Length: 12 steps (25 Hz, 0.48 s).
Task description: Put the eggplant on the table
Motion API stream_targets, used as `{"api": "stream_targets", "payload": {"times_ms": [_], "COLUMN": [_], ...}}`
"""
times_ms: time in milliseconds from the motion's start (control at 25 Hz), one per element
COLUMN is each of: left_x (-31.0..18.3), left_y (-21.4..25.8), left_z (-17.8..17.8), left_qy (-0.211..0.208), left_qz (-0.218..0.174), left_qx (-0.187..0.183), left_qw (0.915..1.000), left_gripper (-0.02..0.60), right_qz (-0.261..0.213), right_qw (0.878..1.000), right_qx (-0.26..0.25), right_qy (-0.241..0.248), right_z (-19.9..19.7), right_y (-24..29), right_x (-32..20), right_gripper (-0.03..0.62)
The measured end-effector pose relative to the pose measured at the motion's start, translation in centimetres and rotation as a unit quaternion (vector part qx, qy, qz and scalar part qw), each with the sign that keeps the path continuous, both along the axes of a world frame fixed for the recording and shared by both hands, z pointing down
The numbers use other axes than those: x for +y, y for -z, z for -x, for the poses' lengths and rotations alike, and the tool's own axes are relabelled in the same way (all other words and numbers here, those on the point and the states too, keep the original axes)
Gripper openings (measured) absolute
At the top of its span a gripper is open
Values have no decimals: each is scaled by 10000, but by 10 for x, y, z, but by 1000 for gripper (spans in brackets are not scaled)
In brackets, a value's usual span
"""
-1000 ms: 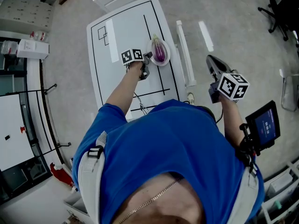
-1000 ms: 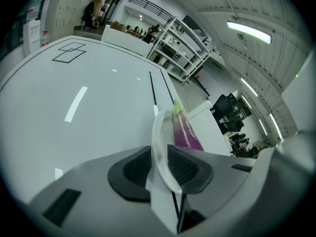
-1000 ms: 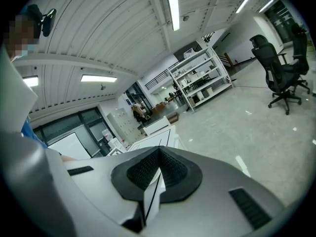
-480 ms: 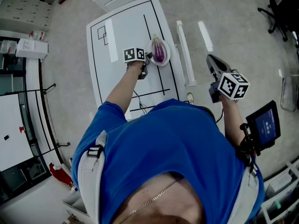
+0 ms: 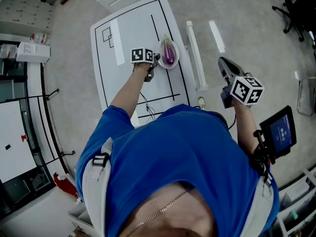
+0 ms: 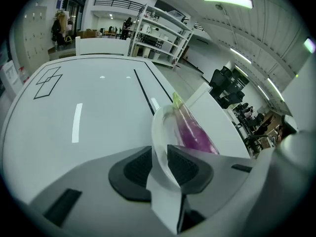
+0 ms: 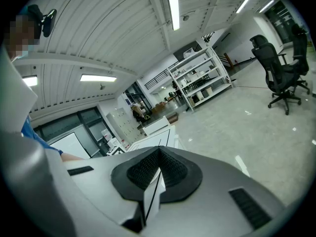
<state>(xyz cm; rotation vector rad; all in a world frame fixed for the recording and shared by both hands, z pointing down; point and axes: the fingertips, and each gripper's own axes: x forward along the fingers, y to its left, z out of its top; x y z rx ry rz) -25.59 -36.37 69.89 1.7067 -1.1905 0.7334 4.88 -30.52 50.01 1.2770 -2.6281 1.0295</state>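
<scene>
A purple eggplant [image 5: 169, 52] [image 6: 193, 132] with a green stem lies in a white plate [image 5: 162, 61] [image 6: 160, 132] near the right side of the white table [image 5: 128, 38]. My left gripper [image 5: 155, 60] [image 6: 159, 163] is shut on the plate's near rim, one jaw inside and one outside. The plate looks tilted in the left gripper view. My right gripper [image 5: 224, 67] [image 7: 158, 174] is shut on nothing, held over the floor to the right of the table, away from the plate.
Black lines and a white tape strip [image 5: 117, 42] mark the table [image 6: 74, 112]. White boards [image 5: 195, 58] lie on the floor beside the table's right edge. A tablet [image 5: 280, 132] hangs at my right arm. Shelves [image 6: 163, 33] stand beyond the table.
My left gripper and the plate with the eggplant have shifted slightly farther up the table. The right gripper has stayed still.
</scene>
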Motion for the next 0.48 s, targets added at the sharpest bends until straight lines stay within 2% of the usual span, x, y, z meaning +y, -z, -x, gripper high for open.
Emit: {"api": "stream_targets", "payload": {"times_ms": [480], "left_x": [-11], "left_y": [4], "left_z": [8], "left_qy": [-116], "left_qz": [-21], "left_qx": [-212], "left_qw": [9997], "left_gripper": [104], "right_qz": [59], "right_qw": [10000], "right_qx": [-12], "right_qy": [-62], "right_z": [-3], "right_y": [-1], "right_x": [0], "right_gripper": [-8]}}
